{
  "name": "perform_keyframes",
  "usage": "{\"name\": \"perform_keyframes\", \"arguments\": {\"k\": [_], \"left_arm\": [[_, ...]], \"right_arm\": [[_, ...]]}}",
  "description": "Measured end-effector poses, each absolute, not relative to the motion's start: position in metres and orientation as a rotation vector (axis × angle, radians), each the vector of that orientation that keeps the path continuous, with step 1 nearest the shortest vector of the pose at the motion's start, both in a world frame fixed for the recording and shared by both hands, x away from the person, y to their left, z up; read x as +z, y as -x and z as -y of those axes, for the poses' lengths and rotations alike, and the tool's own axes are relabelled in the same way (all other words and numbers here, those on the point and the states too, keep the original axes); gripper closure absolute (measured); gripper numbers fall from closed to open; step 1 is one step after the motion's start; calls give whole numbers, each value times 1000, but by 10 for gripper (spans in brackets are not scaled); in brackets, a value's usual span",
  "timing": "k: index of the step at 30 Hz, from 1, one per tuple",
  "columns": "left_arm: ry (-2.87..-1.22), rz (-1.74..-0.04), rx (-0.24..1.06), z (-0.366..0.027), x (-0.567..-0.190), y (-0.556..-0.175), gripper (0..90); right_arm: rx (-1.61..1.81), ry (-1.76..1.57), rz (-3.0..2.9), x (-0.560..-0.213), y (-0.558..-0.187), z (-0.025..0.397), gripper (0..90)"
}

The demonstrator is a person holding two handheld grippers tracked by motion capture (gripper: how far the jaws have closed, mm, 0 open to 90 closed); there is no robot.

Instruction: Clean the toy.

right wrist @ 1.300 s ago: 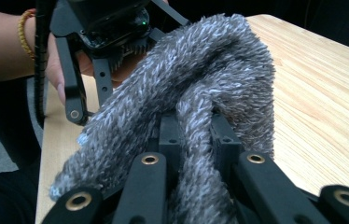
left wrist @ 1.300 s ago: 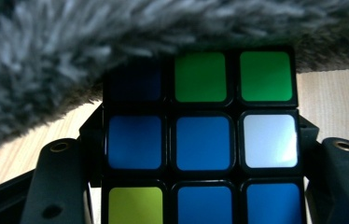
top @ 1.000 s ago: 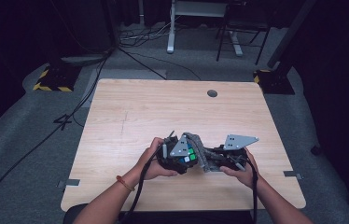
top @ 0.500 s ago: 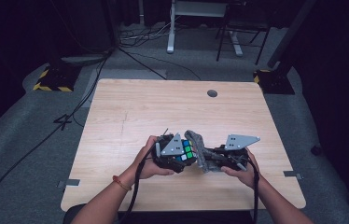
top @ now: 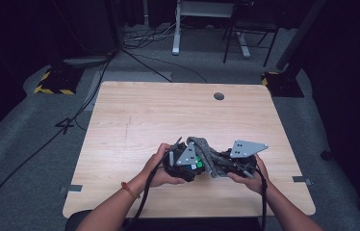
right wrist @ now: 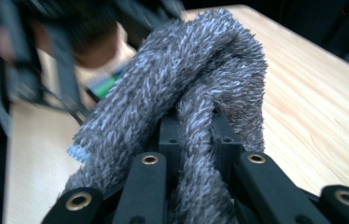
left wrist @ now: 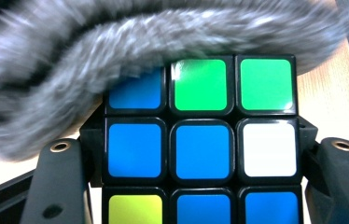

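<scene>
Your left tool (top: 193, 166) is clamped on a puzzle cube (left wrist: 200, 144), its two jaws pressed against the cube's opposite sides, with blue, green, white and yellow tiles facing the left gripper view. Your right tool (right wrist: 196, 130) is pinching a fuzzy grey cloth (right wrist: 196, 70), a fold of it squeezed between the jaws. The cloth drapes across the cube's top edge. Both tools meet close together near the front of the tabletop (top: 168, 115).

Right gripper (right wrist: 196, 135) with its jaws pinched on a fold of grey cloth (right wrist: 200, 70). The cloth rises above the wooden table (right wrist: 312, 116). Left of the cloth, a blurred hand (right wrist: 93, 46).
</scene>
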State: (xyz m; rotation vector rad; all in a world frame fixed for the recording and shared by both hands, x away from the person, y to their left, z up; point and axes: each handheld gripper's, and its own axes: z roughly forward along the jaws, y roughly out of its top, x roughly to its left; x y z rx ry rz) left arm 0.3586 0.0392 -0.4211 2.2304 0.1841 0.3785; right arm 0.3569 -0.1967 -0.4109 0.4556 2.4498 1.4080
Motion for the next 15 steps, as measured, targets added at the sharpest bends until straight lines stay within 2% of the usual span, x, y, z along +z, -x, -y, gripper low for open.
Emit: {"name": "perform_keyframes", "arguments": {"k": [6, 15], "left_arm": [[-2208, -191, 372, -46, -417, -359, 336], [-2266, -169, 375, -33, -427, -358, 335]], "right_arm": [[1393, -489, -2486, -418, -364, 199, 786], [1448, -412, -2437, -405, -348, 192, 786]]}}
